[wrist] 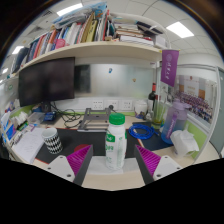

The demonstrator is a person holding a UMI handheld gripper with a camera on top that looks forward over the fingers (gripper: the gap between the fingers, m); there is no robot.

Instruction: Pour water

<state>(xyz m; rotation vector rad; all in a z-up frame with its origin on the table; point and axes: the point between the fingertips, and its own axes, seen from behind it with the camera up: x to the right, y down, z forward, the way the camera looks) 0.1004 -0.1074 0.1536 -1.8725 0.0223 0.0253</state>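
White bottle (116, 142) between open tool (113, 159), seemingly level

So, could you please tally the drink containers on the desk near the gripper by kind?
Bottles with green cap: 1, standing between the open gripper fingers
Dark patterned cups: 1
Total: 2

The hand-held gripper (112, 158) points level and forward, its two pink-padded fingers (79, 156) spread wide apart.

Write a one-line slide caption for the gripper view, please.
Open gripper approaches a white bottle standing between its fingers on a cluttered desk.
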